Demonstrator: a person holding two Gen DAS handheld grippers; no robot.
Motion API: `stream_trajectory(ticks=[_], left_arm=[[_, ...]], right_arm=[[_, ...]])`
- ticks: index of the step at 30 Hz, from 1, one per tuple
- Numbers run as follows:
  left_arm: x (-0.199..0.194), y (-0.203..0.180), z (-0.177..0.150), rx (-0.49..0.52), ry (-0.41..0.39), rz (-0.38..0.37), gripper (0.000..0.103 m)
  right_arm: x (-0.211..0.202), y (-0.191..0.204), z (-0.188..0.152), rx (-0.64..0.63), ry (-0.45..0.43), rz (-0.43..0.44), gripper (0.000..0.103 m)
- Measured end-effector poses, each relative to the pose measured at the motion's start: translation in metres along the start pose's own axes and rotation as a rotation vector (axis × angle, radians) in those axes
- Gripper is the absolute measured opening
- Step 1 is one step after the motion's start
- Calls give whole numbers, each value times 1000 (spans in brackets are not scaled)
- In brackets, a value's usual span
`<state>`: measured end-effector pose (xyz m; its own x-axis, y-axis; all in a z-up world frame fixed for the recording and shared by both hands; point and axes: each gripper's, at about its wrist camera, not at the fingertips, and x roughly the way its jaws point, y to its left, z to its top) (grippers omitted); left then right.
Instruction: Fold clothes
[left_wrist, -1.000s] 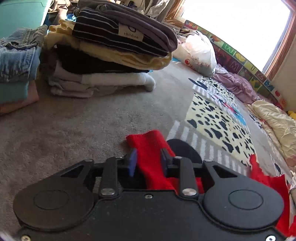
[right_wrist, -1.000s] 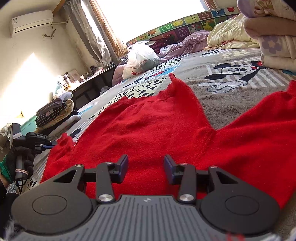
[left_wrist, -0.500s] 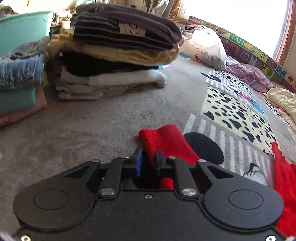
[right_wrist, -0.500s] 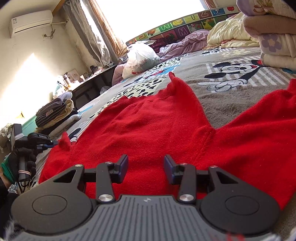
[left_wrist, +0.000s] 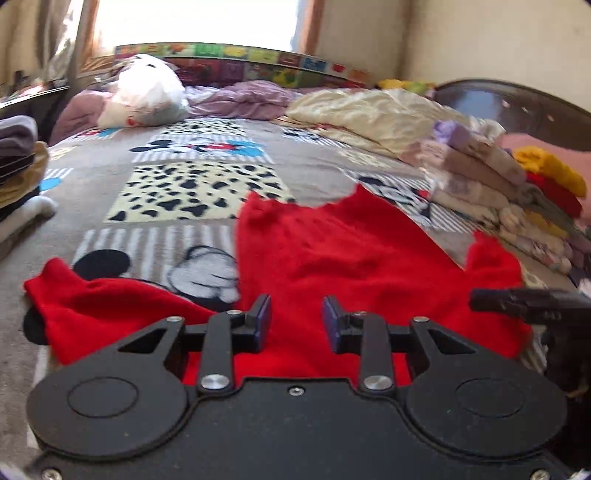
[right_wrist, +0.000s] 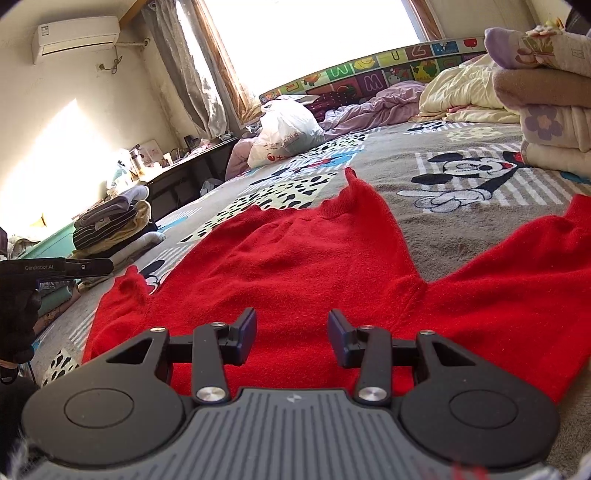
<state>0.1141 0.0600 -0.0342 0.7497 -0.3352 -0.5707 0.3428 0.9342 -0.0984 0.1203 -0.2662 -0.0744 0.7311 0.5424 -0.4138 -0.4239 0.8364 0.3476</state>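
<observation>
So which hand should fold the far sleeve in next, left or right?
Probably right: the right gripper hovers open over the red sweater beside its right sleeve. The left gripper, also open, sits toward the other sleeve.

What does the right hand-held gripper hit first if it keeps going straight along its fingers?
Probably the red sweater: the open right hand-held gripper points slightly down at its body, spread flat on the blanket. Nothing else shows in that line, though depth is unclear.

Both wrist views low, close over the bed, facing the window, sharing the red sweater (left_wrist: 332, 254).
</observation>
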Motion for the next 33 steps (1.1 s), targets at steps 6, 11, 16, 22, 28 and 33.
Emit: stream_trajectory(ticks=[6, 11, 16, 22, 28, 33], left_arm=[[7, -58, -41, 333, 111, 152, 30], [23, -39, -41, 170, 186, 105, 43], [16, -28, -6, 51, 62, 74, 41], [68, 11, 63, -124, 34, 40, 38], [143, 56, 110, -284, 61, -20, 38], [179, 100, 115, -442, 101, -31, 27]], right_arm=[[-6, 9, -10, -61, 115, -119, 43], [-19, 1, -11, -31, 122, -172, 44], [-25, -13, 2, 73, 56, -89, 44], [27, -15, 63, 65, 92, -23, 46], [113, -33, 128, 117, 118, 48, 50], [166, -100, 130, 291, 158, -118, 50]])
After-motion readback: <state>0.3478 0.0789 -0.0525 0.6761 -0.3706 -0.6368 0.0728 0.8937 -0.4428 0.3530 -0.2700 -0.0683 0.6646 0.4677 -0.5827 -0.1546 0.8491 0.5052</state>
